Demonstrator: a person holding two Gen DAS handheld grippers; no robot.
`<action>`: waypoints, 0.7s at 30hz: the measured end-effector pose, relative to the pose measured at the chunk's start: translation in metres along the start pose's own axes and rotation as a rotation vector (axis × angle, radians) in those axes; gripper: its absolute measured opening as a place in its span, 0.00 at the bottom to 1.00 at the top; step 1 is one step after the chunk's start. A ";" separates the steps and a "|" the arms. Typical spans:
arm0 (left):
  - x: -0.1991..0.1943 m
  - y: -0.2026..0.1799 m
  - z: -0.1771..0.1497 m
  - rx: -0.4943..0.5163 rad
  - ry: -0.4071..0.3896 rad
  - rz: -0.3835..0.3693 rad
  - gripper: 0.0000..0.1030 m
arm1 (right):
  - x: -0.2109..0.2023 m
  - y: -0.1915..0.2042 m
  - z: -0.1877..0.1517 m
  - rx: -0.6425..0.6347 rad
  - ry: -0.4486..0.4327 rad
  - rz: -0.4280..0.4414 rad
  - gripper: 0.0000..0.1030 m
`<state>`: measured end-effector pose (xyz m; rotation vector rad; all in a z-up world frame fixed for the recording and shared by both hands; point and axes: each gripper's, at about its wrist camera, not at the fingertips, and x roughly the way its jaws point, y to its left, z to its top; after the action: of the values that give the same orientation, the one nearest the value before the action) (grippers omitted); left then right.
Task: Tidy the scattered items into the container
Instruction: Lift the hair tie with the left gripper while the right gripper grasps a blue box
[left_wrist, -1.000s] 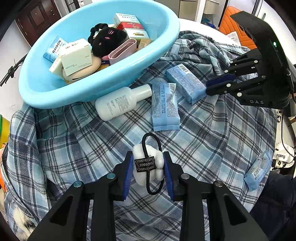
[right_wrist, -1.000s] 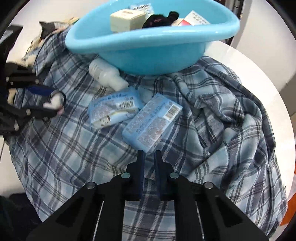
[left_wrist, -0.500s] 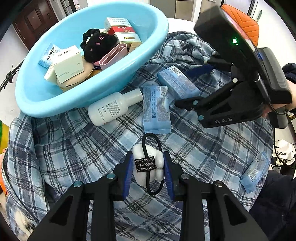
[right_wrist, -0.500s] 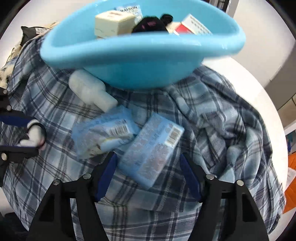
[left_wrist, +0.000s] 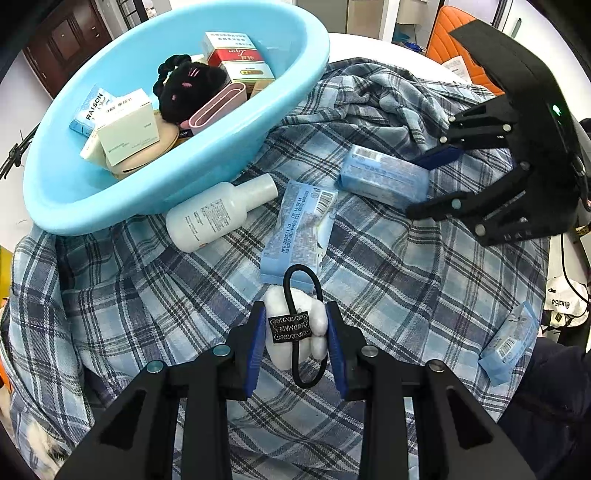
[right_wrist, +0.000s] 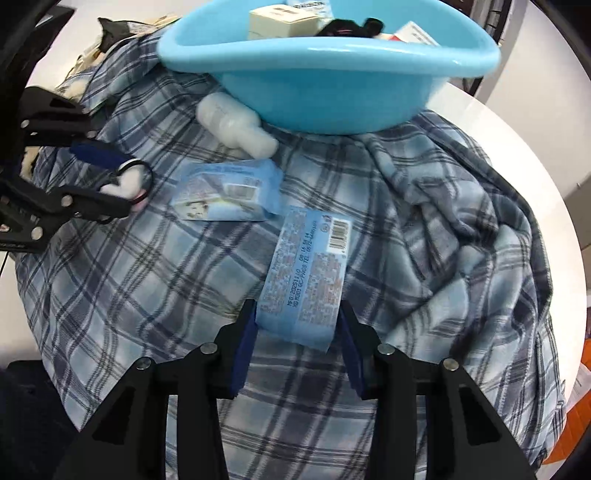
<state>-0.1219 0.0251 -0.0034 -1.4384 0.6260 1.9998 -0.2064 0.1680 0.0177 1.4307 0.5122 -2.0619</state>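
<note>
My left gripper (left_wrist: 295, 332) is shut on a white fluffy hair tie with a black elastic loop (left_wrist: 295, 325), held just above the plaid cloth; it also shows in the right wrist view (right_wrist: 125, 182). My right gripper (right_wrist: 297, 332) is open, its fingers on either side of the near end of a blue tissue pack (right_wrist: 306, 273), which lies on the cloth; the same pack shows in the left wrist view (left_wrist: 384, 177). The blue basin (left_wrist: 110, 206) (right_wrist: 332, 107) holds several boxes and a black plush.
A white bottle (left_wrist: 218, 214) lies against the basin. A second blue tissue pack (left_wrist: 299, 229) lies between the grippers. A third pack (left_wrist: 509, 343) lies at the cloth's right edge. The plaid cloth (right_wrist: 461, 206) is rumpled on a round white table (right_wrist: 546, 155).
My right gripper opened and moved onto the tissue pack, whose end now sits between its fingers. My left gripper still holds the hair tie, slightly shifted.
</note>
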 end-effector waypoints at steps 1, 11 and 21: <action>0.000 0.000 0.000 0.000 0.000 -0.001 0.32 | -0.001 -0.003 0.002 0.011 -0.014 -0.008 0.40; 0.010 -0.008 0.009 -0.002 0.007 0.002 0.32 | 0.002 -0.007 0.026 0.039 -0.049 -0.076 0.37; 0.003 -0.005 0.012 -0.022 -0.024 0.003 0.32 | -0.042 -0.005 0.017 0.049 -0.117 -0.016 0.36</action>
<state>-0.1276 0.0373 -0.0030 -1.4244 0.5974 2.0292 -0.2107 0.1718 0.0630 1.3278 0.4295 -2.1687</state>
